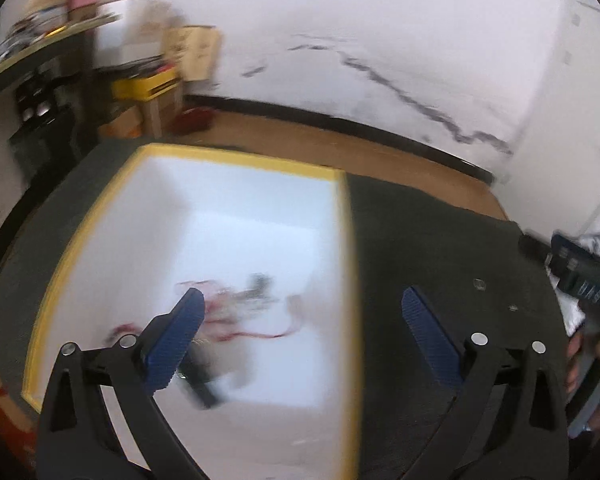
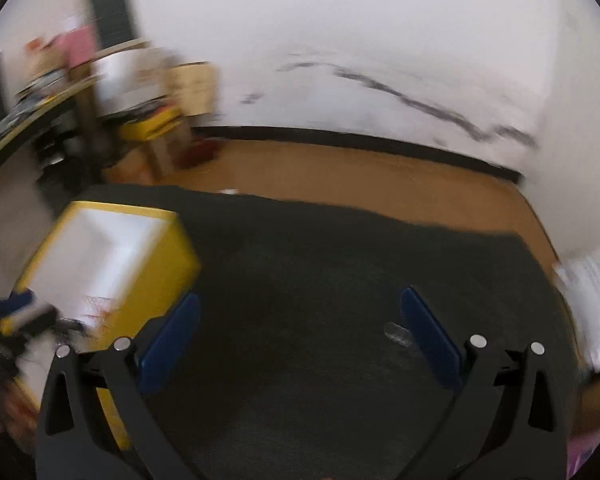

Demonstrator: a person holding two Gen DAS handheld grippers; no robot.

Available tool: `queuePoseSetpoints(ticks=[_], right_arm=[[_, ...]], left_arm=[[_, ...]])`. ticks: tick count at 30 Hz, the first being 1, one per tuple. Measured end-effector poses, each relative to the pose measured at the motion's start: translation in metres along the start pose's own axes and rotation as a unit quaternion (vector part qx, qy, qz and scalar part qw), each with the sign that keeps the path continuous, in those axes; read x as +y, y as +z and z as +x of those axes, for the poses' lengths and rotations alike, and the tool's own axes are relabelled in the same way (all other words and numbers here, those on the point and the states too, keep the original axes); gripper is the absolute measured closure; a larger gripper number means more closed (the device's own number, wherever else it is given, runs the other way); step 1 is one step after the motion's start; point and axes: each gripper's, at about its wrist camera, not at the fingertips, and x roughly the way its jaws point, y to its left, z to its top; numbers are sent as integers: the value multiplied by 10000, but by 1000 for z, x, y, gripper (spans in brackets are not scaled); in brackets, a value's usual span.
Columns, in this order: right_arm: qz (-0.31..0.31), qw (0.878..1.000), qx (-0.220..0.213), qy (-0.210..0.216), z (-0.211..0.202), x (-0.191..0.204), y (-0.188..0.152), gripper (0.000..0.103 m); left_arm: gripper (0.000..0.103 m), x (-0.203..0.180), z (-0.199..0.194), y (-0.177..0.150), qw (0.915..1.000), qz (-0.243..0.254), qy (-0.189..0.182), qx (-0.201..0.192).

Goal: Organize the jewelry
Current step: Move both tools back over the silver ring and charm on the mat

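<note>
A yellow box (image 1: pixel 342 240) with a white inside stands on the dark mat. A blurred tangle of red and dark jewelry (image 1: pixel 240 308) lies on its floor. My left gripper (image 1: pixel 300 320) is open and empty above the box's right side. In the right wrist view the same box (image 2: pixel 168 276) is at the left and my right gripper (image 2: pixel 298 320) is open and empty over the dark mat (image 2: pixel 320 260). A small clear piece (image 2: pixel 396 334) lies by its right finger. Two small pieces (image 1: pixel 479 284) lie on the mat right of the box.
Both views are motion-blurred. The other gripper (image 1: pixel 584 280) shows at the right edge of the left wrist view. A wooden floor (image 2: pixel 360 176), a white wall and cluttered shelves with a yellow crate (image 1: pixel 148 86) lie beyond the mat.
</note>
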Motion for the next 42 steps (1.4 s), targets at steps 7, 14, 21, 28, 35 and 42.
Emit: queuePoseSetpoints(ticks=[7, 14, 21, 28, 35, 42], right_arm=[[930, 9934, 272, -612, -6, -122, -58, 6], [951, 9922, 445, -678, -6, -170, -84, 6], [1058, 9918, 417, -578, -7, -187, -82, 6], [946, 9937, 346, -500, -17, -193, -87, 6], [1127, 9917, 369, -504, -21, -202, -87, 6], [1240, 9906, 344, -457, -23, -214, -85, 6]], left_arm=[[7, -121, 39, -8, 9960, 809, -371, 105], [7, -200, 80, -28, 9890, 1314, -604, 302], [7, -230, 121, -42, 9863, 1496, -455, 529], [7, -242, 134, -47, 9867, 1411, -474, 651], [7, -262, 163, -55, 9834, 1592, -545, 676], [7, -276, 213, -66, 9788, 1757, -426, 965]])
